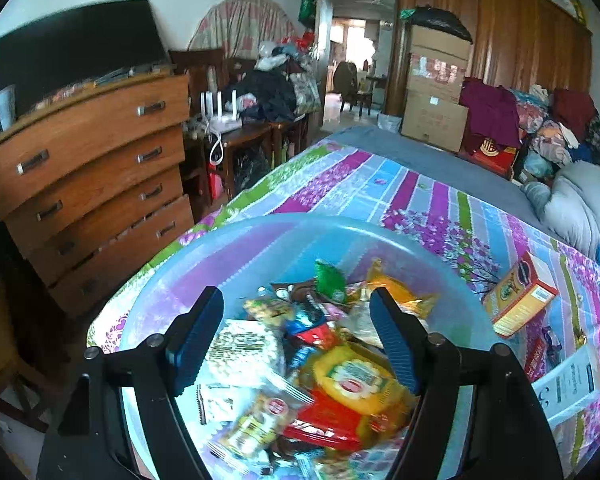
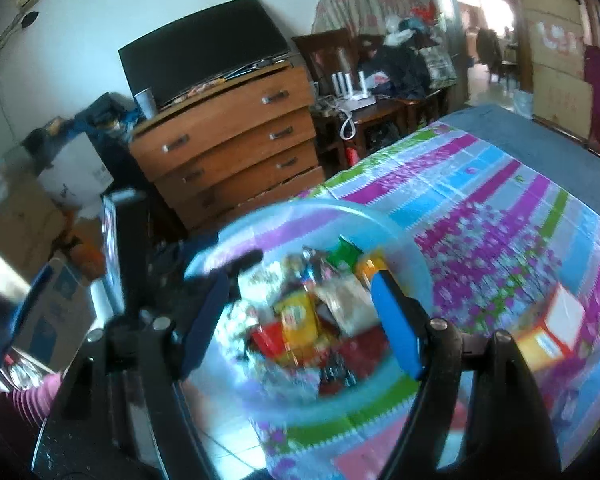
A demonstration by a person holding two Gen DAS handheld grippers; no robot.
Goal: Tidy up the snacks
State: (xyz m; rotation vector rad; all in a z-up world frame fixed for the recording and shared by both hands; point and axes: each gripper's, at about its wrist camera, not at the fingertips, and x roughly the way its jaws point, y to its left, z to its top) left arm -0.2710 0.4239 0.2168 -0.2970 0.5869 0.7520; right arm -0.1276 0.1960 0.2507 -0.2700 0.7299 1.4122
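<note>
A clear blue plastic basin (image 1: 260, 236) sits on the flowered bedspread and holds a pile of snack packets (image 1: 300, 360), among them a yellow and red pack (image 1: 352, 380) and a green one (image 1: 328, 276). My left gripper (image 1: 296, 336) hangs open over the pile, holding nothing. In the right wrist view the same basin (image 2: 404, 248) and packets (image 2: 300, 320) show blurred. My right gripper (image 2: 300, 320) is open and empty above the basin. The other gripper's dark fingers (image 2: 236, 264) reach in from the left.
A yellow snack box (image 1: 520, 296) lies on the bedspread to the right of the basin, with a white box (image 1: 572, 384) and a red pack (image 1: 538, 356) nearer. A wooden chest of drawers (image 1: 92, 176) stands left of the bed. Folded bedding (image 1: 580, 200) lies far right.
</note>
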